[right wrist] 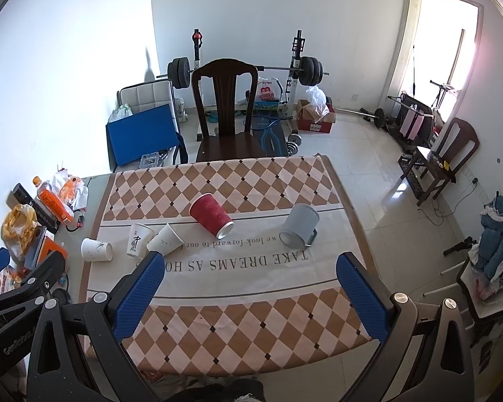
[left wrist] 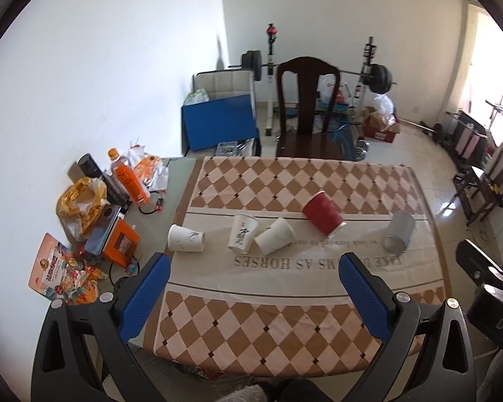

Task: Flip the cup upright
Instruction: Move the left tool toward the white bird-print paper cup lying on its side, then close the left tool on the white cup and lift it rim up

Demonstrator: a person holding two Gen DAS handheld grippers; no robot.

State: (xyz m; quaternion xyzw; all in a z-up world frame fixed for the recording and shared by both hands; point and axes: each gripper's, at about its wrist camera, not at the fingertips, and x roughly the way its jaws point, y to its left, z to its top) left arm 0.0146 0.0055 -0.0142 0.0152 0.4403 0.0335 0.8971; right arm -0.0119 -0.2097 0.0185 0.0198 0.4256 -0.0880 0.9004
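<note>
Several cups lie on their sides in a row across the checkered tablecloth [left wrist: 285, 328]. From left: a white paper cup [left wrist: 186, 238] [right wrist: 96, 250], a white cup with black calligraphy [left wrist: 242, 238] [right wrist: 138, 240], another white cup [left wrist: 274, 236] [right wrist: 164, 239], a red ribbed cup [left wrist: 322, 213] [right wrist: 211, 215] and a grey mug [left wrist: 399, 231] [right wrist: 299, 225]. My left gripper [left wrist: 255, 264] is open and empty, above the table's near part. My right gripper [right wrist: 251, 264] is open and empty, also held short of the cups.
Clutter sits at the table's left edge: an orange bottle [left wrist: 129, 177], a yellow bag [left wrist: 80, 201], snack packets [left wrist: 62, 271]. A dark wooden chair [left wrist: 308, 107] stands behind the table, with a barbell rack [right wrist: 244, 67] beyond. The right gripper shows at the left view's right edge [left wrist: 493, 274].
</note>
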